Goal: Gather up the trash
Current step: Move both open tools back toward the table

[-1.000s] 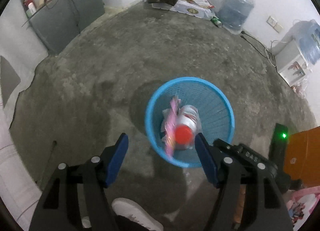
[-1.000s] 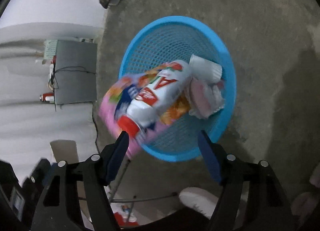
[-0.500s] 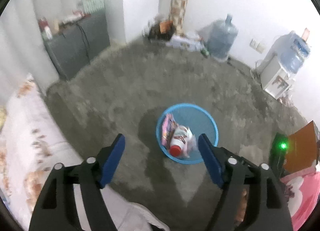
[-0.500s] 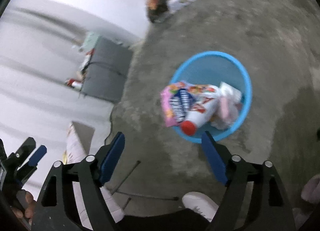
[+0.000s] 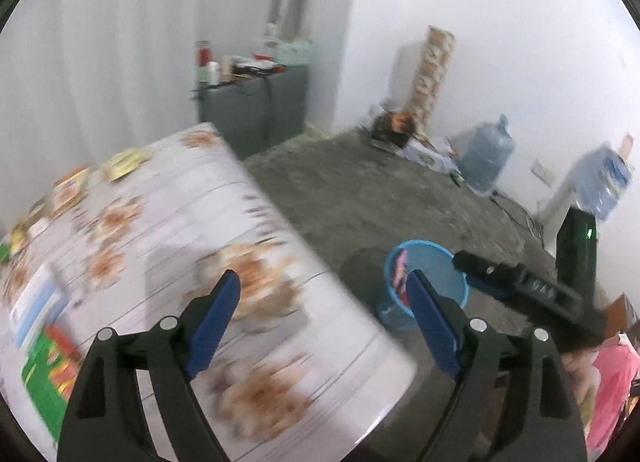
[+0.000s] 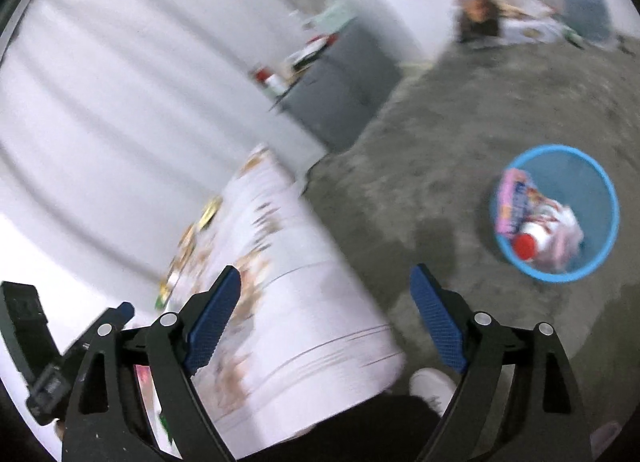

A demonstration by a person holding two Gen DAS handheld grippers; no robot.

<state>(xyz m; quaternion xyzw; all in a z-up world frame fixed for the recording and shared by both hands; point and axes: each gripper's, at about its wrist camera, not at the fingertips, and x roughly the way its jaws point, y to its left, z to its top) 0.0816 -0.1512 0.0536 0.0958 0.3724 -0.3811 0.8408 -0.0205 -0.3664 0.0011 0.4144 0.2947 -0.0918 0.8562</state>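
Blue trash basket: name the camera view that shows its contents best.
The right wrist view. It looks down into the blue trash basket, showing the red-capped bottle and pink wrapper. In the left wrist view the basket is seen side-on, partly behind a gripper finger, with only a pink sliver showing.

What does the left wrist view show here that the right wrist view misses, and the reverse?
Only the left wrist view shows the water dispenser by the wall and the green wrapper on the table's near end. Only the right wrist view looks down into the blue basket, showing the red-capped bottle and pink wrapper clearly, plus a white shoe. Both share the floral-cloth table, grey cabinet, basket, and open, empty grippers: left, right.
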